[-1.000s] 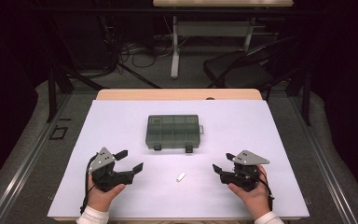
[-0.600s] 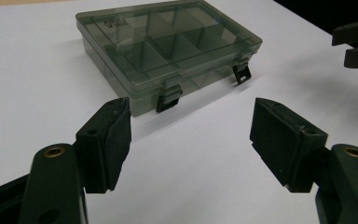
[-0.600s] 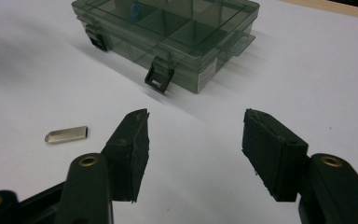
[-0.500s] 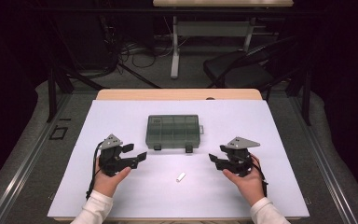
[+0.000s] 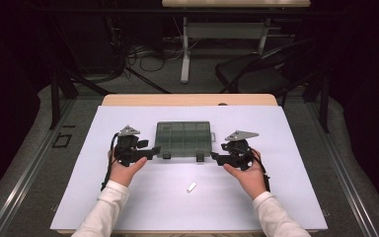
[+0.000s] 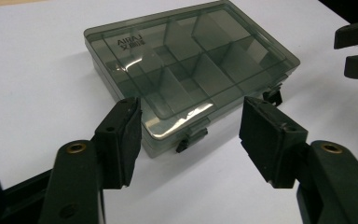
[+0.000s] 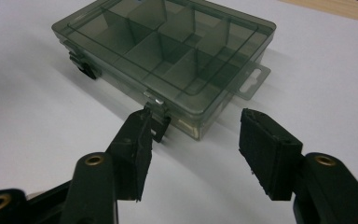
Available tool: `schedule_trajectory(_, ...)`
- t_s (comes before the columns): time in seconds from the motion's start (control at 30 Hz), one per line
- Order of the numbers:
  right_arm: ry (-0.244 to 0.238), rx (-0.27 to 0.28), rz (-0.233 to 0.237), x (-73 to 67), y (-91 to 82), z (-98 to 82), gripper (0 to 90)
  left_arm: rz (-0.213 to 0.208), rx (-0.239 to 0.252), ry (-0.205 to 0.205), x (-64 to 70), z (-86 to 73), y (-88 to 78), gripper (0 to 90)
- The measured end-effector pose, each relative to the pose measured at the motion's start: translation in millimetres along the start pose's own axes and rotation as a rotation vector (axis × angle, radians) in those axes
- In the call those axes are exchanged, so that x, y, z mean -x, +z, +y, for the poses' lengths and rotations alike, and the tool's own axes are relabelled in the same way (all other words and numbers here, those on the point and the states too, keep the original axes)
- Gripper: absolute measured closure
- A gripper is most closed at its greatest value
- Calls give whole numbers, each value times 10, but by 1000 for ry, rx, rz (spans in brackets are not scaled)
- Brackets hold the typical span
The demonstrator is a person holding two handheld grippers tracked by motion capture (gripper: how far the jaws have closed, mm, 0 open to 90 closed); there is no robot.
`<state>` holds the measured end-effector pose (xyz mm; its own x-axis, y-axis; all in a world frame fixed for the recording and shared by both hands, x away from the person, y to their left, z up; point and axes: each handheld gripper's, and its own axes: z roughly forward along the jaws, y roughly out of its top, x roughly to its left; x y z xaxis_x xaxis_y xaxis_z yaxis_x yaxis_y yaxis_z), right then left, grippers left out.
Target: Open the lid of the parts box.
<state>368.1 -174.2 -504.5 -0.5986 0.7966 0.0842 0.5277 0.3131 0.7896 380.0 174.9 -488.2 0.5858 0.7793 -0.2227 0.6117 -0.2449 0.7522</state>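
Two grippers are flanking a smoky grey compartment box (image 5: 183,138) that is lying flat on the white sheet (image 5: 296,187) covering the table, a little nearer the sheet's far edge than its near edge and midway between its side edges. The left gripper (image 5: 150,150) is sitting just beside the box's left near corner, and the right gripper (image 5: 215,157) is sitting just beside its right near corner. The left gripper's jaws have just been closing, yet in the left gripper view they are standing apart with nothing pressed between the pads; the box's near corner and one black latch (image 6: 191,138) are showing in the gap beyond them. The right gripper's jaws have likewise just been narrowing and are gaping too, gripping nothing, with the left pad's tip overlapping the other latch (image 7: 158,126); whether it is touching I cannot tell. The clear lid is showing raised lettering near one corner, seen upside down in the left gripper view, reading "AIRAJ" (image 6: 130,42) as best I can make out, with smaller characters beside it too small to read. A hang tab (image 7: 251,81) is sticking out from one short end of the box. A small white piece (image 5: 191,186) is lying nearer the sheet's near edge, well apart from the box.
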Motion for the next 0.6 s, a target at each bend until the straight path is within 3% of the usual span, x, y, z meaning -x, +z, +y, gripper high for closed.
schedule_trajectory(0.13, -3, -2, -10, -9, 60, 82, 461, -13, -4, 4, -28, 40, 38, 430)
schedule_trajectory(0.33, 18, 20, -10, -5, 150, 121, 514, 7, 18, 16, -46, 77, 96, 480)
schedule_trajectory(0.47, 6, 18, -26, -8, 220, 110, 515, 15, 29, 19, -73, 75, 135, 499)
schedule_trajectory(0.6, 21, 24, -1, -27, 257, 96, 522, 6, 22, 11, -73, 63, 151, 498)
